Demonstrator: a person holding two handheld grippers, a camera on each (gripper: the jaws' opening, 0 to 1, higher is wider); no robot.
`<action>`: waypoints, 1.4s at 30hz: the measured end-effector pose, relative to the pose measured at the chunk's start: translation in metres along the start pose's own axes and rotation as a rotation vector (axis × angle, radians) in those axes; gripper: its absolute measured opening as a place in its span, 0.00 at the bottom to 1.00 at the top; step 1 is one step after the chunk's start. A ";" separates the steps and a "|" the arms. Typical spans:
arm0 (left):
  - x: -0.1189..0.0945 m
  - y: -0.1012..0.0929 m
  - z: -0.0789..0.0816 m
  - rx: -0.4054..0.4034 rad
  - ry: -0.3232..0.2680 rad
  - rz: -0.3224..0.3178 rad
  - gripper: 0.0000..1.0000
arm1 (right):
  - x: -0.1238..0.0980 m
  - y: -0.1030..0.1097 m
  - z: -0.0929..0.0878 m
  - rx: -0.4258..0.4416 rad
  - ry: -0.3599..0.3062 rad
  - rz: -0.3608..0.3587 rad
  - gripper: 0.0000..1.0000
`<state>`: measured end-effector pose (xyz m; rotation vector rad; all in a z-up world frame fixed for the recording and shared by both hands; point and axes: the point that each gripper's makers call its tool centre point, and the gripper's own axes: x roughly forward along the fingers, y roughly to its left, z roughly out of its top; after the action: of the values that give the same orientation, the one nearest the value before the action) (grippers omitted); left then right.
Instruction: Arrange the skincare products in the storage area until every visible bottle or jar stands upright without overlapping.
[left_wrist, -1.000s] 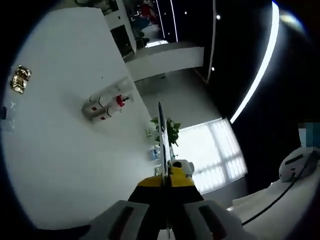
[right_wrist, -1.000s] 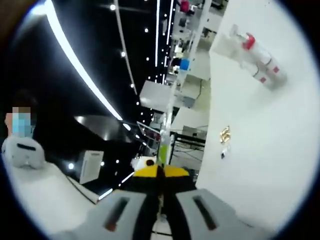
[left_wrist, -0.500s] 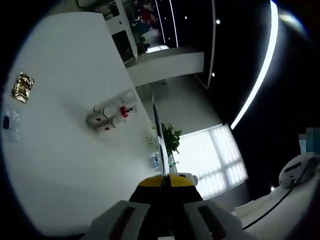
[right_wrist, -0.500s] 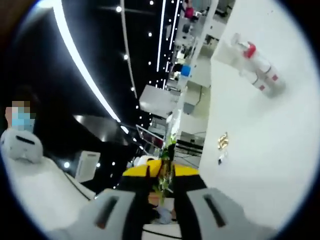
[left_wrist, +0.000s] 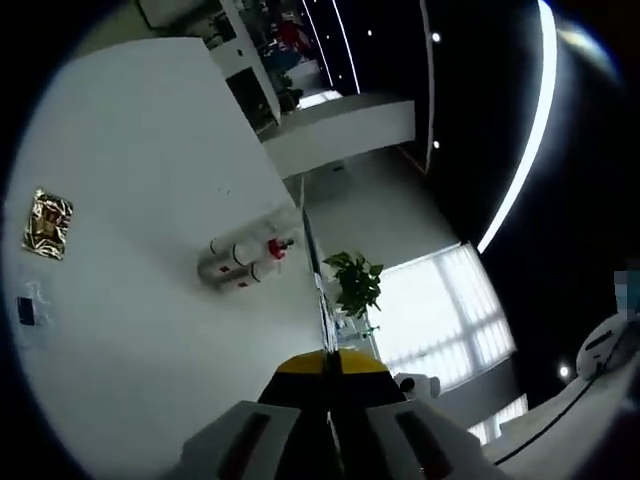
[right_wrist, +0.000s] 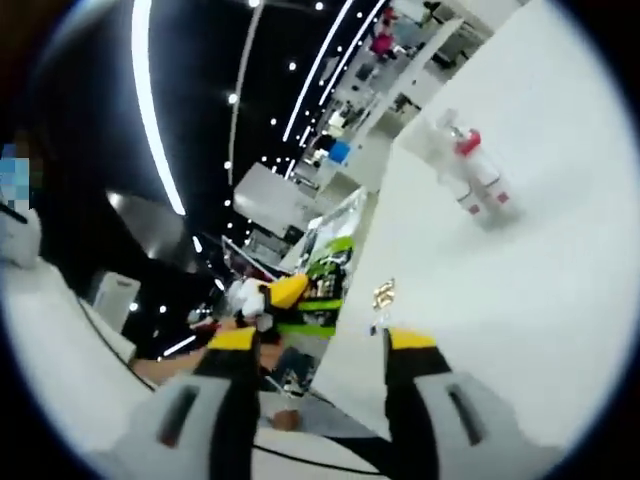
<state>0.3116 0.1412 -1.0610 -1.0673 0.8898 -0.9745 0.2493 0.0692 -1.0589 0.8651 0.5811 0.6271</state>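
Observation:
A tight cluster of white skincare bottles (left_wrist: 243, 262) with red caps and red labels rests on the white table (left_wrist: 130, 150); they look laid on their sides, touching. In the right gripper view the same bottles (right_wrist: 472, 178) sit far off beside a clear plastic piece. My left gripper (left_wrist: 328, 352) is shut with nothing in it, raised well short of the bottles. My right gripper (right_wrist: 322, 340) is open and empty, off the table's edge and far from the bottles.
A gold foil packet (left_wrist: 47, 222) and a small dark item (left_wrist: 25, 310) lie on the table away from the bottles; the packet (right_wrist: 384, 293) sits near the table edge. Past the edge are a potted plant (left_wrist: 358, 285), bright windows and a dim hall.
My right gripper has gone from shut to open. The left one stays shut. Both views have shifted and rolled; the bottles have not moved on the table.

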 end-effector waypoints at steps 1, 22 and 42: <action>0.000 0.002 0.001 0.001 -0.002 0.003 0.00 | -0.001 -0.003 0.000 -0.001 -0.002 -0.018 0.56; 0.037 0.095 0.066 -0.044 -0.009 0.117 0.00 | -0.046 -0.075 -0.003 -0.252 -0.006 -0.504 0.74; 0.099 0.145 0.079 -0.053 0.101 0.211 0.00 | -0.073 -0.088 -0.024 -0.192 -0.019 -0.632 0.74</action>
<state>0.4452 0.0975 -1.1925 -0.9539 1.0928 -0.8376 0.2066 -0.0137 -1.1290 0.4643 0.7203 0.0948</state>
